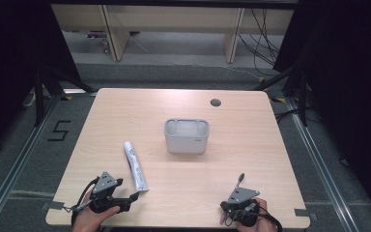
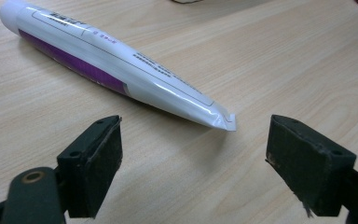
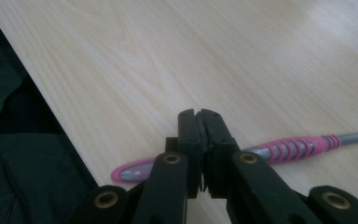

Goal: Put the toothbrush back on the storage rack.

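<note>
The toothbrush, pink handle with grey ribs and a grey neck, lies across my right gripper, its jaws pinching the handle just above the table near my edge; in the high view its neck points away from me. The white, purple-striped toothpaste tube lies flat, cap away, crimped end between the spread jaws of my left gripper, untouched.

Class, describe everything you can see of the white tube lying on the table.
The tube is white, seemingly soft plastic, with a purple stripe and small print. It has a round cap end and a flat crimped tail. It lies flat on the wooden table, tail toward the open left gripper, whose jaws do not touch it.
</note>
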`<action>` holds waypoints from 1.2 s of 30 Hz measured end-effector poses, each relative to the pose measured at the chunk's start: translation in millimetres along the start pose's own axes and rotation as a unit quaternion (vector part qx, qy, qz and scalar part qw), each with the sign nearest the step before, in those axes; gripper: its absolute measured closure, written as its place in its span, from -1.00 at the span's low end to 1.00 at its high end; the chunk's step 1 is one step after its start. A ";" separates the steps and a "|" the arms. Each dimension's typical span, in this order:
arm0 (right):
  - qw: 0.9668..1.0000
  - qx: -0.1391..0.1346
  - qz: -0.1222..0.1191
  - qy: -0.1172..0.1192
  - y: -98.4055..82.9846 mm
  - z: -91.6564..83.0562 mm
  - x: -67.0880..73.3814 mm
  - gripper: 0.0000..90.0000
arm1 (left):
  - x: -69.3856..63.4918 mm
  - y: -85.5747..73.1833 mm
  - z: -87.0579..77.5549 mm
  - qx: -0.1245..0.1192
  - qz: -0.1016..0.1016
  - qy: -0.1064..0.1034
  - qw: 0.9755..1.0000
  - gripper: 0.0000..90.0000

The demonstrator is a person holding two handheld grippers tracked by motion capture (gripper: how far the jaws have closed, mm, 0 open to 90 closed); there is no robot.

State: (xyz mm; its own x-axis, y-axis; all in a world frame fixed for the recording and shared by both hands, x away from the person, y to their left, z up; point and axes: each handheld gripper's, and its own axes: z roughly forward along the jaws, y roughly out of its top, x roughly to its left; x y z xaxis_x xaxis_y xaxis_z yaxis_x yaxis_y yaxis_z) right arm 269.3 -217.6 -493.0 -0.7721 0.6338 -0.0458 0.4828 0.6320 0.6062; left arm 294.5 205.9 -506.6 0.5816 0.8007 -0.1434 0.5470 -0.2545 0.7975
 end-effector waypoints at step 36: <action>0.989 0.039 0.131 -0.048 -20.1 -28.3 -34.8 0.16 | -0.8 -0.2 1.8 -0.004 -0.005 -0.002 1.000 -0.60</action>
State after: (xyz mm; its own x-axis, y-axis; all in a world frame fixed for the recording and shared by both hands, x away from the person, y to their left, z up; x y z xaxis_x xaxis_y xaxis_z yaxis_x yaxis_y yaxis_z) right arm 274.8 -264.9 -481.1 -0.5747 0.8179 0.0280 0.6950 0.4697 0.5444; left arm 295.0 204.4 -507.8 0.5787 0.8010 -0.1532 0.5472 -0.2422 0.8012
